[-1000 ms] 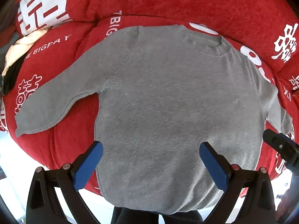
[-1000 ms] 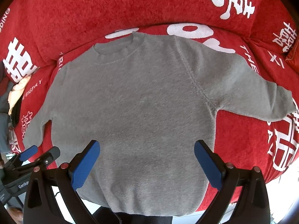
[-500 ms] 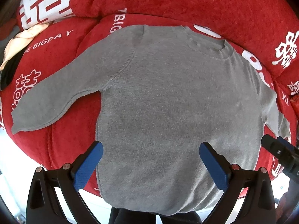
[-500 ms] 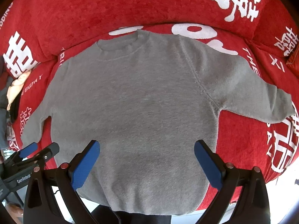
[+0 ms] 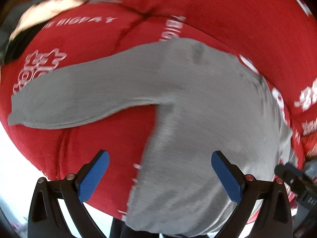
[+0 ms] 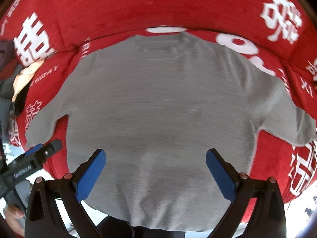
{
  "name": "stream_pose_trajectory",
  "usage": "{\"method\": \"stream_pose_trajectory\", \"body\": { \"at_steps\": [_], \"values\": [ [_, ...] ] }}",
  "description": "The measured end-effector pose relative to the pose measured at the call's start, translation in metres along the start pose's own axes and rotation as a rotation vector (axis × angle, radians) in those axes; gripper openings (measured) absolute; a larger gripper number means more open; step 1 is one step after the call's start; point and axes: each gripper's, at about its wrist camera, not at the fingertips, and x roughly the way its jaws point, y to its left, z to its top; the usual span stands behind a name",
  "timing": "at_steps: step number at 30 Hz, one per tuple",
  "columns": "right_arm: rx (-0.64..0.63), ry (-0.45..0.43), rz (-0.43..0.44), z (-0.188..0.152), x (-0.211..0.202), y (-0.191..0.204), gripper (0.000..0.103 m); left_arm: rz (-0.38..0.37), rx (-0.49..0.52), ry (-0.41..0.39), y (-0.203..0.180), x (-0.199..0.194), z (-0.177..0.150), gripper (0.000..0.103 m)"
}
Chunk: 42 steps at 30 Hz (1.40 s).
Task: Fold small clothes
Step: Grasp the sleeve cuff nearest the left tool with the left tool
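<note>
Grey sweater [image 6: 158, 109] lies flat, face up, on the red sofa [image 6: 118, 6], collar away from the tools, hem hanging over the seat edge nearest them, both sleeves spread out to the sides: laid out ready for folding, nothing folded yet by the look of it. Right gripper [image 6: 155, 171] hovers over the lower body of the sweater, jaws wide apart, holding nothing. Left gripper [image 5: 160, 175] is likewise spread wide and empty, sitting over the sweater's left side edge, probably lining up on the left sleeve [image 5: 79, 97] for a first fold inward. Right view shows the whole garment, collar [image 6: 158, 43], right sleeve [image 6: 283, 117], and the left gripper low at its left edge. Left view is blurred and skewed left: it shows the full left sleeve stretching ahead-left of the tool, no collar, and the right gripper only as a dark tip at far right. Cream and dark cloth [image 6: 23, 83] sits far left on the sofa.
</note>
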Motion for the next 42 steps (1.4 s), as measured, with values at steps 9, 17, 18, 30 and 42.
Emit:
{"method": "stream_pose_trajectory", "body": {
  "at_steps": [9,17,18,30,42],
  "values": [
    [-0.076,0.040,0.043,0.001,0.019,0.053,0.101,-0.158,-0.485,-0.126,0.176,0.022,0.004,0.103],
    [-0.153,0.078,0.054,0.000,0.037,0.091,0.101,-0.312,-0.620,-0.177,0.219,0.048,-0.004,0.103],
    [-0.162,0.081,0.053,0.000,0.039,0.096,0.101,-0.332,-0.612,-0.179,0.220,0.048,-0.003,0.103],
    [-0.206,0.081,0.050,0.001,0.040,0.121,0.101,-0.249,-0.672,-0.226,0.207,0.050,0.014,0.086],
    [-0.113,0.045,0.083,-0.016,0.027,0.084,0.101,0.041,-0.334,-0.336,0.159,0.000,0.032,0.007]
  ]
}}
